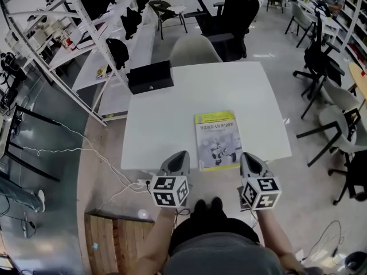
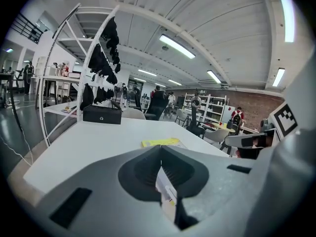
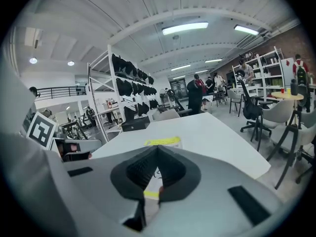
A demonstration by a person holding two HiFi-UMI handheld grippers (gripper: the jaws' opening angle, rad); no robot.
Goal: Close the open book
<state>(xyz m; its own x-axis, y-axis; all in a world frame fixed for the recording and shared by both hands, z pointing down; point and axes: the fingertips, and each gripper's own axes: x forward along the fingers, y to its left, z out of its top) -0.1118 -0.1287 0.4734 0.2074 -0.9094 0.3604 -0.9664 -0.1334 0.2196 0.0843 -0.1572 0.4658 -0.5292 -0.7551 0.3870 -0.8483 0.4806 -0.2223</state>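
On the white counter, toward its 6 o'clock edge, the book lies shut, cover up. Left hand-held gripper hovers at the book's 8 o'clock, jaws pressed together, nothing between them. Right hand-held gripper at its 4 o'clock, jaws likewise closed and empty. Black case at the counter's 11 o'clock.

Bright, even indoor light from ceiling strips overhead. Mild glare on white table in head view; shadows faint. Strong fisheye bending and black corners in both gripper views. Soft focus on near left gripper and right gripper; distance reasonably sharp.
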